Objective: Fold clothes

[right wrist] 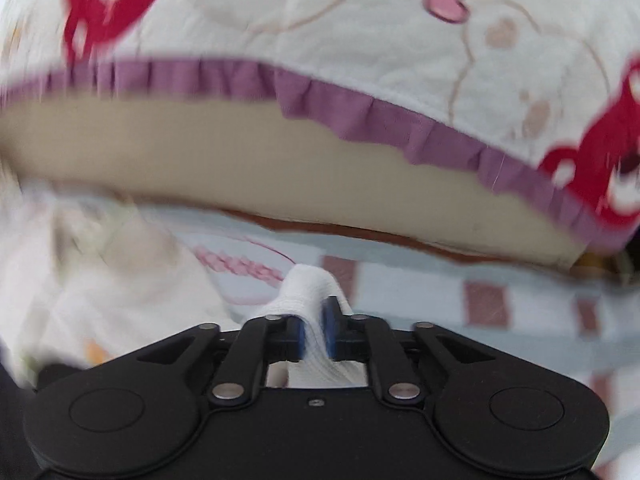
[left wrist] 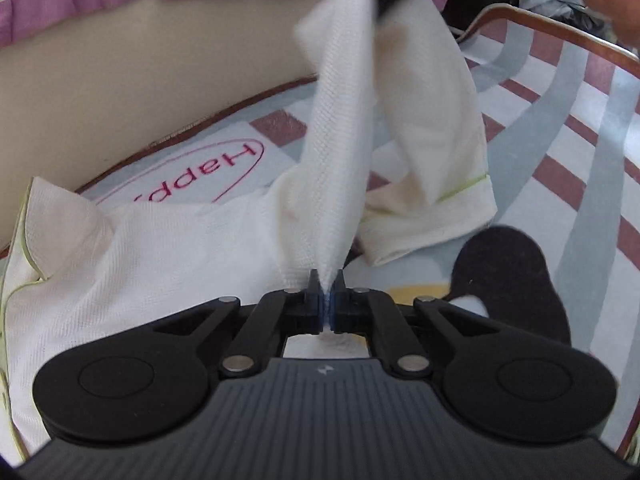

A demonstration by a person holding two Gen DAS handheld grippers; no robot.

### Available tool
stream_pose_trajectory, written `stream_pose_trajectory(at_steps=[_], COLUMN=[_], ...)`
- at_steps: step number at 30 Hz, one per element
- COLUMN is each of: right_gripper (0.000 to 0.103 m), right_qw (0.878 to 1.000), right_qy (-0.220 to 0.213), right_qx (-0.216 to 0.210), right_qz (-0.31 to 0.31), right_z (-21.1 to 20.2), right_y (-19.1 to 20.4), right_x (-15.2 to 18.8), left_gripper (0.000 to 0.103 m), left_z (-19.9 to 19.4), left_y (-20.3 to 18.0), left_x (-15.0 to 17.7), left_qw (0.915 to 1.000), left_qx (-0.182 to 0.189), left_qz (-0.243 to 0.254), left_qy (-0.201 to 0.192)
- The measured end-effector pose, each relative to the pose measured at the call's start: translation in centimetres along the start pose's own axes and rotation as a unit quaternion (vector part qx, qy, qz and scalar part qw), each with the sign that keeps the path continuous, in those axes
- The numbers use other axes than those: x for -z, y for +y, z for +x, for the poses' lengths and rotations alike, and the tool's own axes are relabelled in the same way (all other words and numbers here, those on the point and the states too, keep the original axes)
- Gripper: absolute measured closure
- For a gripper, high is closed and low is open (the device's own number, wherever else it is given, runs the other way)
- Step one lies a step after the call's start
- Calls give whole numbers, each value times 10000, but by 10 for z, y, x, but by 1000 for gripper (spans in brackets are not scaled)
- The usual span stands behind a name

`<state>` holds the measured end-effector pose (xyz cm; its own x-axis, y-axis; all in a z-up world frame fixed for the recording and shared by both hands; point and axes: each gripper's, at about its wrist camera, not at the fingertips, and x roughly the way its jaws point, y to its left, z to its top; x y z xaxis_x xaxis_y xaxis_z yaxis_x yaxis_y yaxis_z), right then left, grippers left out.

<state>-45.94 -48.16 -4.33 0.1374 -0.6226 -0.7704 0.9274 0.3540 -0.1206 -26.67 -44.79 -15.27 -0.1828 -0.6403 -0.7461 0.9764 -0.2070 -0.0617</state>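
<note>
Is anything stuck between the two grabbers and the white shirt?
No. Both grabbers already pinch the white shirt itself: the left gripper is shut on a stretched fold, and the right gripper clamps another bunch. Nothing sits between.

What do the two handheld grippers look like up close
Both match. The left gripper and right gripper have matte black linkage arms with silver rivets, round black discs on either side, blue pads on the fingertips and a ribbed dark grey body behind. No cables or sleeves show.
</note>
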Motion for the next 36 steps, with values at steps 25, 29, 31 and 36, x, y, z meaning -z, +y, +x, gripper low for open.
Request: stream_pose_trajectory(at_steps=[25, 29, 31, 36], right_gripper=[35, 32, 32, 32], right_qw=[7850, 7408, 7309, 7470], right_qy=[451, 650, 767, 458], right_qx=[-1668, -1715, -1677, -2088], right_qz=[5949, 6462, 6572, 6295], right_z=[21, 41, 50, 45], right_y=[-58, -42, -32, -2], right_x=[143, 151, 154, 135], left_gripper=[101, 101, 101, 101], left_z=[-34, -47, -54, -86], left_y=[86, 83, 80, 55], left_x=[45, 40, 36, 11], left_qw=[9772, 9738, 9734, 9851], left_qx=[-70, 402, 567, 525], left_qz=[-2025, -2117, -2096, -1374], left_qy=[-630, -726, -731, -888])
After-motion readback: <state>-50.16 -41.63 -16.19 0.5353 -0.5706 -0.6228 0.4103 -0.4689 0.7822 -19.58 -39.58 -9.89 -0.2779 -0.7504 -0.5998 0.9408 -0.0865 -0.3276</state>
